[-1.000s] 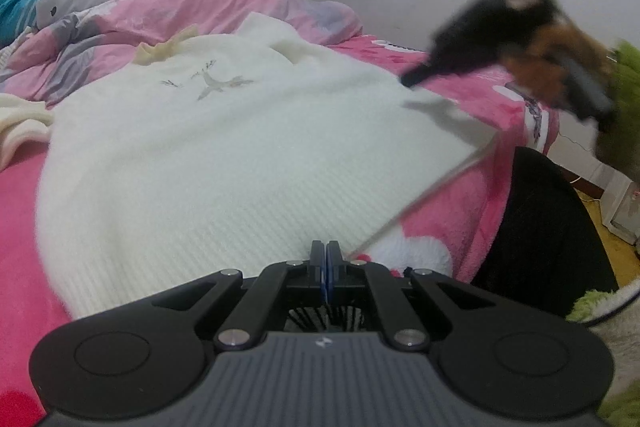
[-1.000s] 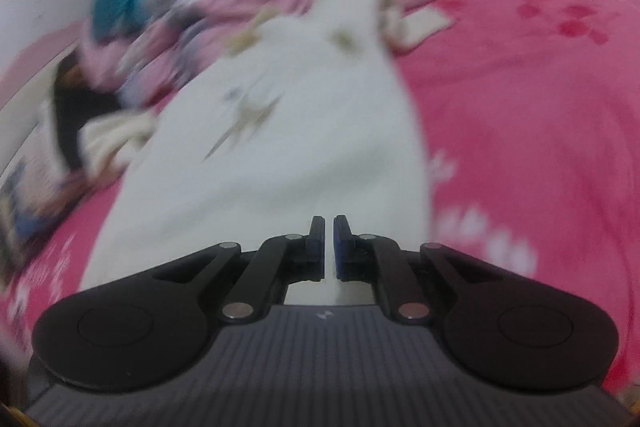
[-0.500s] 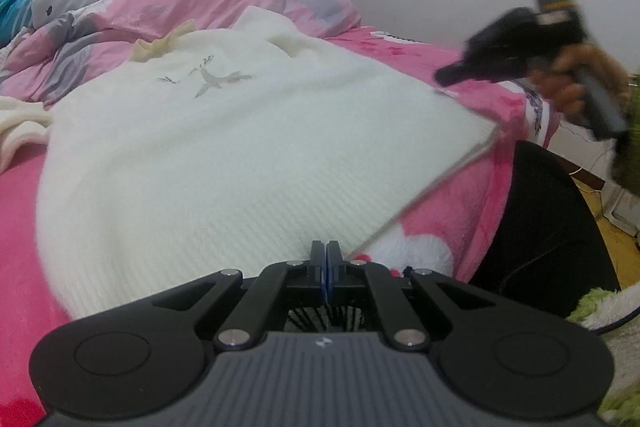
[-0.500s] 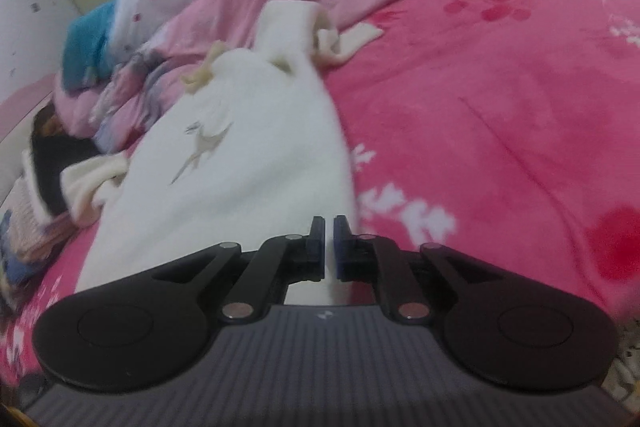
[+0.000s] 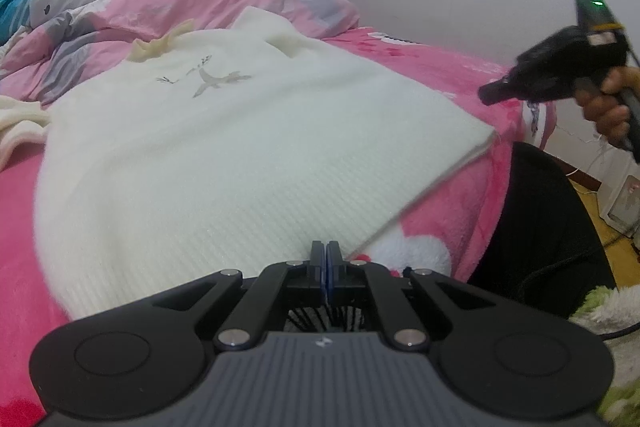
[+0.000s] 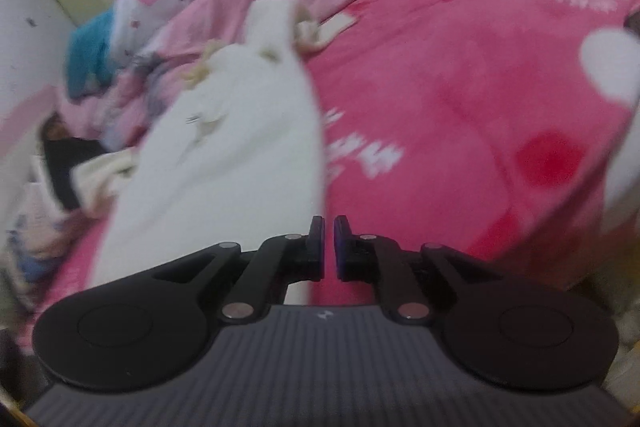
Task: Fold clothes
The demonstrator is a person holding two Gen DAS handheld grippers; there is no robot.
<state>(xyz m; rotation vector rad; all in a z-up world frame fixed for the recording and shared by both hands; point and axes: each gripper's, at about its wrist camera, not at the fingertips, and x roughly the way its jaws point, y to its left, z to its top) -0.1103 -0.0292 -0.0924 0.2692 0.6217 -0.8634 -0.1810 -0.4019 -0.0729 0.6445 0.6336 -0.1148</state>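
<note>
Sweater spread on bed, both grippers empty, fold not yet started.

White sweater point(image 5: 208, 163) lies flat on the pink bed point(image 6: 460, 115), hem nearest. Left gripper point(image 5: 326, 259) sits at the hem w/ fingers pressed together, nothing seen between. Right gripper point(image 6: 328, 247) is off the right edge, fingers a narrow slit apart, empty. Next, prob.: open both wide, pinch hem corners thru both layers, lift evenly toward collar.

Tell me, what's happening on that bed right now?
Left gripper shut at cream knitted sweater's hem. Right gripper shut, empty. Sweater flat on pink blanket.
</note>
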